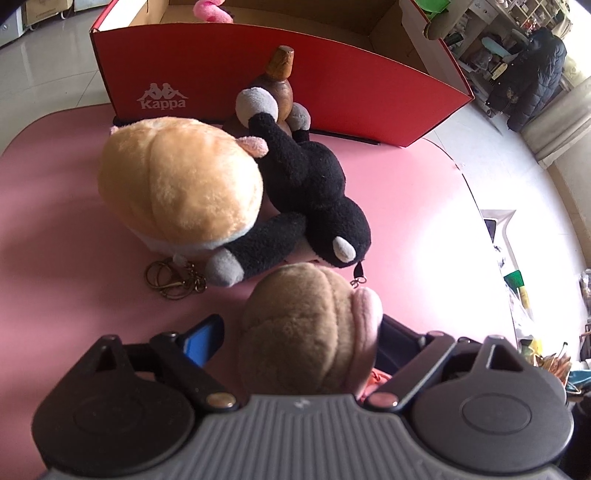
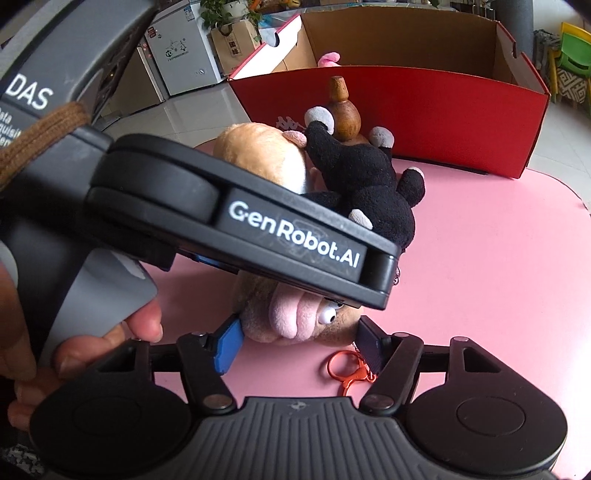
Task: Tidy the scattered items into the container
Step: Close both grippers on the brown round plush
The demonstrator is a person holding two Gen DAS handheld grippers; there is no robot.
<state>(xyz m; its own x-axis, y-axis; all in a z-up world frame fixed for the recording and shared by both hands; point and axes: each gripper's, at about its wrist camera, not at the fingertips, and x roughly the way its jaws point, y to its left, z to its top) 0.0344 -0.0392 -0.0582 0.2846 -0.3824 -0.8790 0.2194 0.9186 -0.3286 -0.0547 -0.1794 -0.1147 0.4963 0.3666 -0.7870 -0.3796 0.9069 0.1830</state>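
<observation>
A brown plush head with a pink snout lies on the pink table, between the fingers of my left gripper. The right finger touches the snout, and a thin gap shows beside the blue left pad. In the right wrist view, my right gripper straddles the same plush from the front. Its fingertips stand at the sides of the face with no squeeze visible. The left gripper's black housing covers the plush's top. An open red box stands behind.
An orange plush, a black plush and a wooden figure lie before the box. A pink toy is inside it. A brass keyring and an orange clasp lie on the table. A person in a dark coat stands far right.
</observation>
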